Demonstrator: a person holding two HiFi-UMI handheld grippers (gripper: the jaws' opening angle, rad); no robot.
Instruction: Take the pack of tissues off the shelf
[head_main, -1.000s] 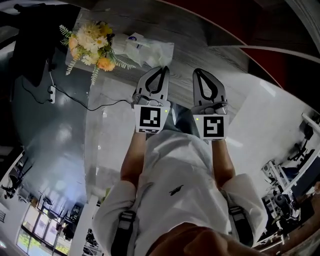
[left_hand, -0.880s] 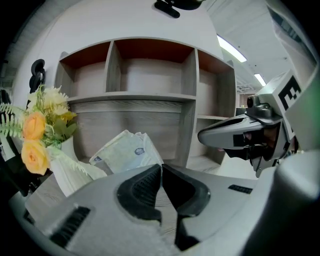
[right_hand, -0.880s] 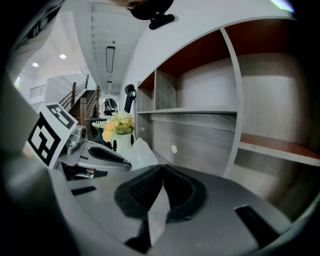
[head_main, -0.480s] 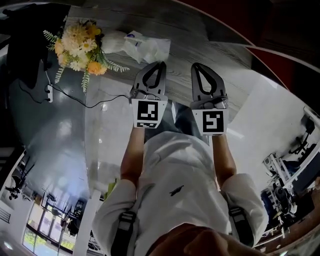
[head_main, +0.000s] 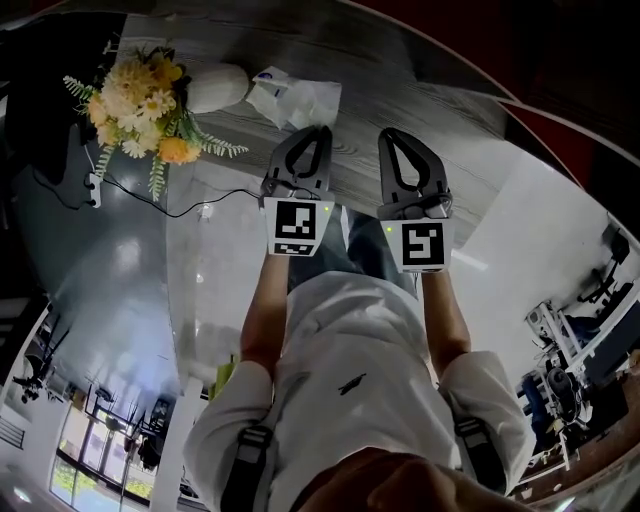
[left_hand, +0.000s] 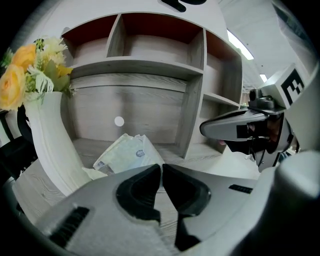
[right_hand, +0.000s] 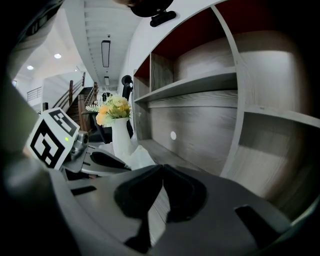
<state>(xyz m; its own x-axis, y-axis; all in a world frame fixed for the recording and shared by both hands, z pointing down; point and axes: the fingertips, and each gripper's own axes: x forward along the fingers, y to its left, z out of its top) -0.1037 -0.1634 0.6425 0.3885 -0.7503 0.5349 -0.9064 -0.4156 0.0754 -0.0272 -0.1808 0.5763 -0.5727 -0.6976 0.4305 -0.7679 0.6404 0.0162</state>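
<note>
The pack of tissues (head_main: 292, 96) (left_hand: 125, 153) is a pale soft packet with a small blue mark, lying on the grey wooden shelf board (head_main: 400, 80) just beyond my left gripper. My left gripper (head_main: 318, 130) (left_hand: 162, 166) is shut with nothing between its jaws, its tips a short way short of the pack. My right gripper (head_main: 384, 133) (right_hand: 162, 167) is also shut and empty, held beside the left one. In the right gripper view the pack (right_hand: 140, 156) shows as a white edge past the left gripper's jaw.
A white vase (head_main: 218, 87) (left_hand: 50, 145) with yellow and white flowers (head_main: 135, 105) stands left of the pack. The shelf unit (left_hand: 192, 105) has upright dividers and upper compartments. A cable (head_main: 180, 205) runs over the glossy floor below.
Both grippers have sunk a little and stay shut. The view has shifted, so the flowers slid left and the white vase has come into sight.
</note>
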